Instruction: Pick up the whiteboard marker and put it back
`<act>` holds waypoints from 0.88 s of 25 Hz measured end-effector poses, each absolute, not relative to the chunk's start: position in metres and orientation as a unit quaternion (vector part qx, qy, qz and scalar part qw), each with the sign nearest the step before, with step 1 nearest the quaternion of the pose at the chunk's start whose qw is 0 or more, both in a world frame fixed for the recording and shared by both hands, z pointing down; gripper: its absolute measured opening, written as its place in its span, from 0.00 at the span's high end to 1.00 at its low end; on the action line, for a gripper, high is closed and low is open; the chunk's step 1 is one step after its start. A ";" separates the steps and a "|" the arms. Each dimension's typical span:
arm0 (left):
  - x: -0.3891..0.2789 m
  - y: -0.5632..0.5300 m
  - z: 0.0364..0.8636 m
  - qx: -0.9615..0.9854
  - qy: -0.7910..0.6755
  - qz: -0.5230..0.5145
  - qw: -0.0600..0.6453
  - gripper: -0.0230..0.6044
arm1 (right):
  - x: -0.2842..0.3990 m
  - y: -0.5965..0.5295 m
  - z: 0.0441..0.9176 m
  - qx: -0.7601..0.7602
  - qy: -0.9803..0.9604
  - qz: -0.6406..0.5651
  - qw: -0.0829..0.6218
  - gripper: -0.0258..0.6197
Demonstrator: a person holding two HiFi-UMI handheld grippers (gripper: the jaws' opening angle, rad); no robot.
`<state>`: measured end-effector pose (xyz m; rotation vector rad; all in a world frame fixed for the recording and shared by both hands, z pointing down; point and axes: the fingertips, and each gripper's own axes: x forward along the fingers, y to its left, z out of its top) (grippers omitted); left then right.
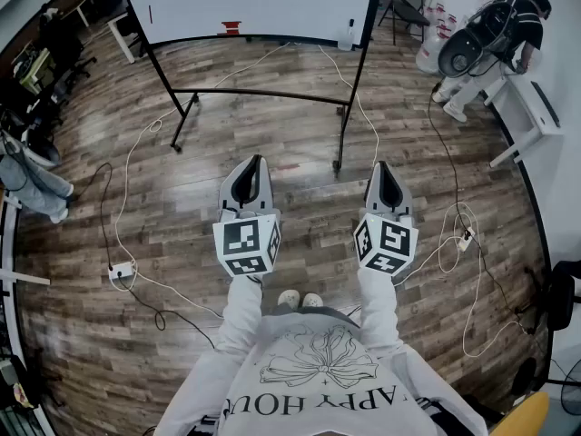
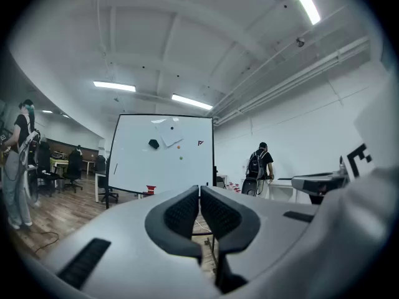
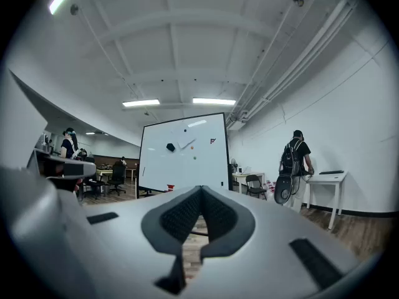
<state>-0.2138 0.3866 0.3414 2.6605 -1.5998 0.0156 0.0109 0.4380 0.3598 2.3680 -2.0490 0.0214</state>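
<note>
The whiteboard (image 1: 254, 3) stands ahead of me on a black stand (image 1: 263, 94), well apart from both claws. A thin dark stick near its left edge looks like the marker (image 1: 150, 14), though it is too small to be sure. A red object (image 1: 232, 28) sits on the tray. White cables (image 1: 136, 153) trail over the wooden floor (image 1: 300, 175) between me and the stand. At right a person (image 1: 508, 25) bends at a white counter (image 1: 536, 107). I hold my left claw (image 1: 257, 159) and right claw (image 1: 379, 165) level, side by side, pointing at the board. Both are pressed together and empty.
</note>
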 end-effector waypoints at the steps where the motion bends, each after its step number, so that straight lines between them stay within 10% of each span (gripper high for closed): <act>1: -0.214 0.385 0.341 0.857 -0.515 0.005 0.018 0.95 | 0.011 0.437 0.360 0.756 -0.654 0.007 0.005 0.96; 22: -0.234 0.367 0.348 0.857 -0.515 0.011 0.016 0.95 | -0.011 0.421 0.365 0.758 -0.652 0.009 -0.002 0.96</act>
